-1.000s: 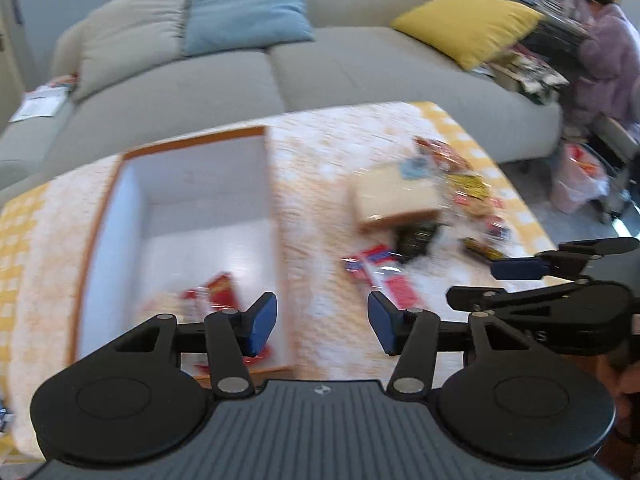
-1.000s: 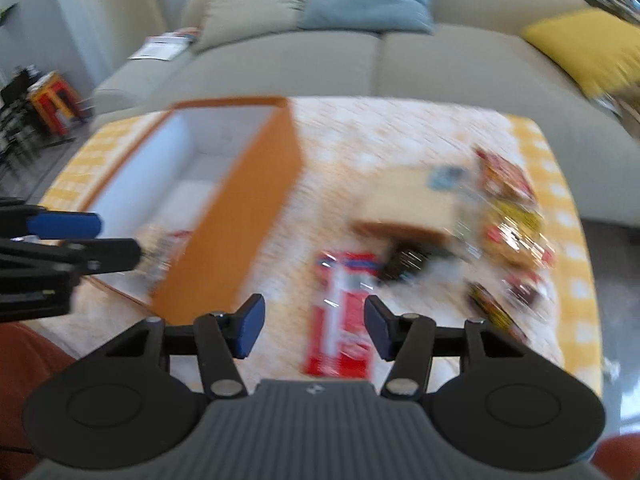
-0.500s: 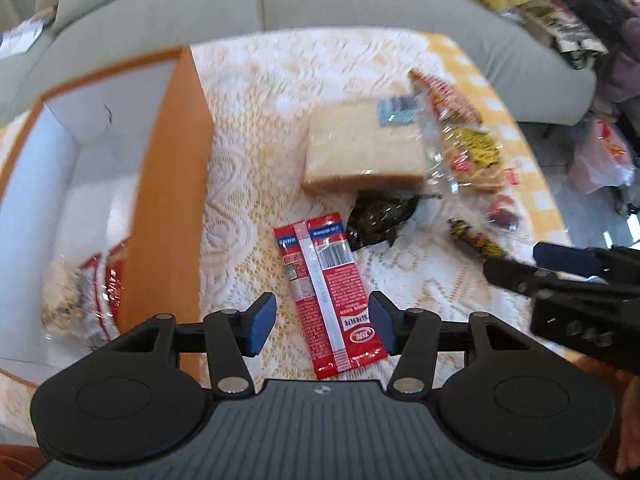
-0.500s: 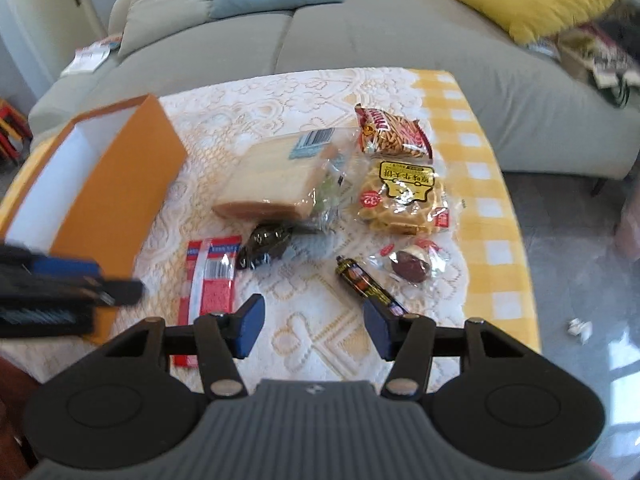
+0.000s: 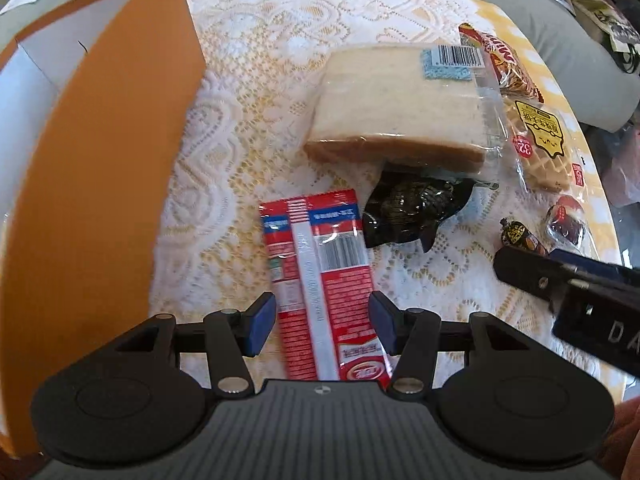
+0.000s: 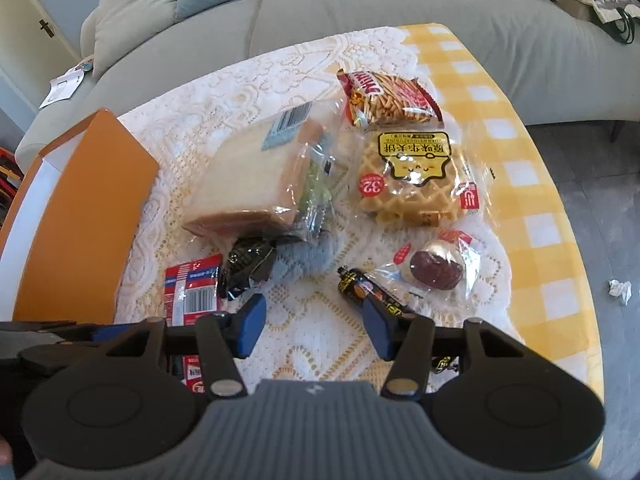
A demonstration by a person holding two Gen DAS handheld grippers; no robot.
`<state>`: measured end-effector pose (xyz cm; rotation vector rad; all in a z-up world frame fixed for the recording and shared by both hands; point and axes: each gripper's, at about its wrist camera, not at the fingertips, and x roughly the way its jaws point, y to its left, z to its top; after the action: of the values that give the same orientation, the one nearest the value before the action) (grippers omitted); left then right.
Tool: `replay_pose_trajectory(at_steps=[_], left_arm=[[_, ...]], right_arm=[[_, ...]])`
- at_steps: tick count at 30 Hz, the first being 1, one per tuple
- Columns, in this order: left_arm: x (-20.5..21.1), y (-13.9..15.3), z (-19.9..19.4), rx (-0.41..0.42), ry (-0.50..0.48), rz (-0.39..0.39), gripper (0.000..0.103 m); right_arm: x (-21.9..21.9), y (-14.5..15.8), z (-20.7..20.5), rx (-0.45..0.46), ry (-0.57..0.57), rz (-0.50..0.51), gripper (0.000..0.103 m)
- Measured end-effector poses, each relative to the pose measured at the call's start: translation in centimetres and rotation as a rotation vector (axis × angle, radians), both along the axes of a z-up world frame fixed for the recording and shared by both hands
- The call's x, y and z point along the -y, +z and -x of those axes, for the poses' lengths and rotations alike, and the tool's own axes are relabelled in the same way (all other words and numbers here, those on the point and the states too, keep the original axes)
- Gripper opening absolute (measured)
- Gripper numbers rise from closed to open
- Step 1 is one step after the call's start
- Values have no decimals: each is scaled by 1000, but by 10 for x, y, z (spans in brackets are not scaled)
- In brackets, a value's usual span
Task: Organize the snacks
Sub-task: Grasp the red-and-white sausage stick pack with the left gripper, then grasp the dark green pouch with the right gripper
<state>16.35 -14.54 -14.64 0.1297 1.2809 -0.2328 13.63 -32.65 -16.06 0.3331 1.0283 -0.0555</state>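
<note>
1. Left gripper (image 5: 322, 326), fingers spread, straddles the red packet (image 5: 320, 280) beside the orange box (image 5: 100, 160).
2. Right gripper (image 6: 314, 326), also spread, hovers near the sausage stick (image 6: 360, 286).
3. Sandwich (image 6: 256, 184), black wrapper (image 6: 246, 262) and waffle pack (image 6: 412, 180) crowd the lace cloth (image 6: 320, 340).

Orange box wall (image 5: 96, 184) blocks left, bare lace (image 6: 320, 320) ahead, snacks perhaps crowd beyond.
</note>
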Motion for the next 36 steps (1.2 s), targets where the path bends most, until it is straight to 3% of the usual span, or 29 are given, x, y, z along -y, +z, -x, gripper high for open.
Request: replay_pose_trajectory(at_steps=[8,10,11,12,14,23,26,33,35,36], left_arm=[[14,-10,5,55,-5,-50,82],[15,-10,6,68,-23,-57,82],[14,-9,7,69,-29,-53,80],[12,-9,7,67,-32,-36,71],[7,-7,6,62,-29,-13,64],[-11,-5,3,57,-41,34,46],[-17,-1,1,64,-43,51,44],[-23,11,0,77,-54,100,43],[-21,14,0,85,-56,100,43],[-20,16,0,88,-55,96,43]], right_arm=[[2,-7,-4,-16,0,-16,52],[1,-7,-4,-4,8,-29,52],[0,-6,-4,6,11,-31,52],[-1,-5,-4,17,14,-30,50],[-3,-4,-4,41,22,-48,42],[-12,-10,-22,64,9,-159,44],[-14,-20,-35,39,-4,-209,46],[-13,-37,-54,2,-44,-218,46],[-14,-38,-54,16,-40,-217,42],[-15,-38,-55,15,-29,-221,35]])
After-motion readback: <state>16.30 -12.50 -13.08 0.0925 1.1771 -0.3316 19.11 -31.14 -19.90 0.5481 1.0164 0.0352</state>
